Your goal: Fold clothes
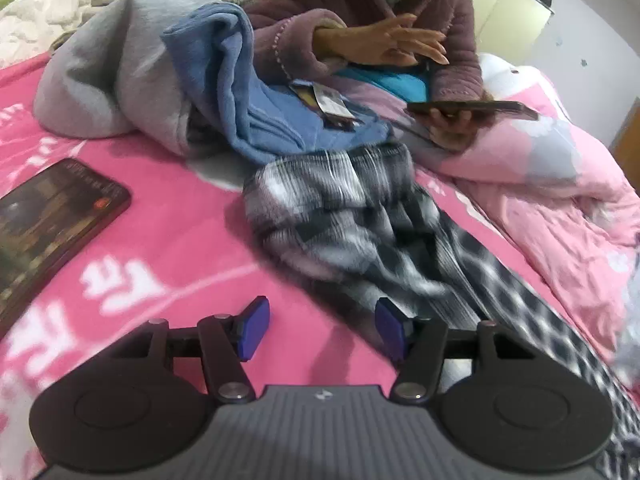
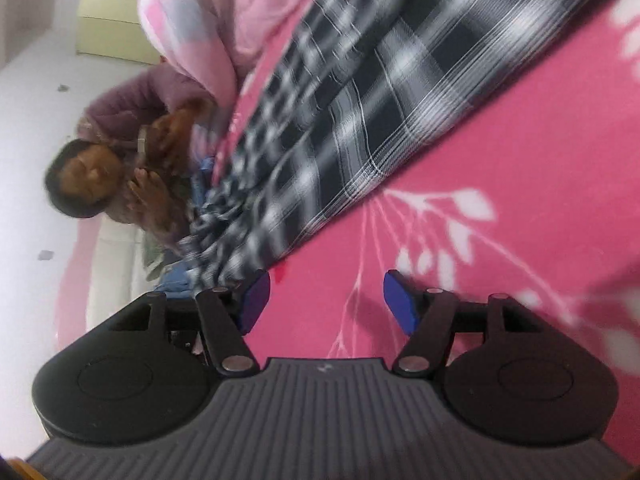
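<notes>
Plaid garment (image 1: 344, 216) ahead of left fingers (image 1: 254, 328) | both fingers (image 2: 400, 304) wide, empty

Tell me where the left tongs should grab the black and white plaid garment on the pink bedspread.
Probably the near bunched edge of the plaid garment, just ahead of the open left tongs. The cloth is heaped there into raised folds that the pads can pinch, while further right it lies flat on the bedspread. Come in low from the near side.

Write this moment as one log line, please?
step: fold clothes | left gripper: jaws open, empty | right gripper: jaws open, empty | plaid garment: lying on pink bedsheet
</notes>
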A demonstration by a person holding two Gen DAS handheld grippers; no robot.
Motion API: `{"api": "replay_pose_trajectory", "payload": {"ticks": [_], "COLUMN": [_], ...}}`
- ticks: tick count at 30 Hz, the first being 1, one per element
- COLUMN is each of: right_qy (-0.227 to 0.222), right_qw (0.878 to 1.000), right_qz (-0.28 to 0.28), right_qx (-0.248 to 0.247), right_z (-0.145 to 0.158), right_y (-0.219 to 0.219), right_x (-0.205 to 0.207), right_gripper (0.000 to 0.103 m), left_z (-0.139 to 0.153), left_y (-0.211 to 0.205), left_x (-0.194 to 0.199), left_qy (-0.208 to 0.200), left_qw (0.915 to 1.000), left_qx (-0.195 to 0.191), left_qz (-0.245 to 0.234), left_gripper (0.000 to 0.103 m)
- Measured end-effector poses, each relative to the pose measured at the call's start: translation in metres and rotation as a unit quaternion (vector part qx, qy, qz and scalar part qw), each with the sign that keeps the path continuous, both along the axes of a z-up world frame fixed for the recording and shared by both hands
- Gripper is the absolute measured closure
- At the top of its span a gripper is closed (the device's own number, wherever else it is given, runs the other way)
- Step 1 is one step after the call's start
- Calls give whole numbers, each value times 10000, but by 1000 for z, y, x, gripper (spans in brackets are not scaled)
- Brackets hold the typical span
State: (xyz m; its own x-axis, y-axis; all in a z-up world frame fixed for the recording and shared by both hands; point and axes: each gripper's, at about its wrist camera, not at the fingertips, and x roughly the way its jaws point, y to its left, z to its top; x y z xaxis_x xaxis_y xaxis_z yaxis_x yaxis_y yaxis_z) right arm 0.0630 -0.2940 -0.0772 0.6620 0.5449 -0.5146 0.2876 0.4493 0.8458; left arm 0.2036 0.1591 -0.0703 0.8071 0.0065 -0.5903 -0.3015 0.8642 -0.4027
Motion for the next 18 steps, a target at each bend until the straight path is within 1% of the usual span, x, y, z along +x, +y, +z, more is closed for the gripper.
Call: {"api": "replay_pose_trajectory", "payload": {"ticks": [5,8,13,15,16,18], "right_qy": [-148,-233,-497,-606,-663,-687], "right_qw": [9981,9947,9834,9772,9757,9733], "right_qz": [-592,-995,-1683,-1945,-2009,-2133], "right_qx": [-15,100,452,589,577,492], "right_z": [-9,-16,-29,-31,-32,-33], "right_y": [-1,-9,-23,-28,-29,-27], "right_x": [39,59,86,96,99,107], "right_gripper": [41,42,42,42,44,48], "left_z": [-10,-13,-17,-17,-17,-16], "left_y": [1,2,2,2,2,1], "left_x": [33,45,56,59,59,60], "left_qy": [-59,-150,-326,-355,-352,-344], "left_qw": [9993,9988,9976,9971,9969,9965], "left_qx": [65,34,-68,-98,-88,-67], "left_qz": [357,475,612,663,694,758], "left_gripper": [45,40,40,42,44,51]}}
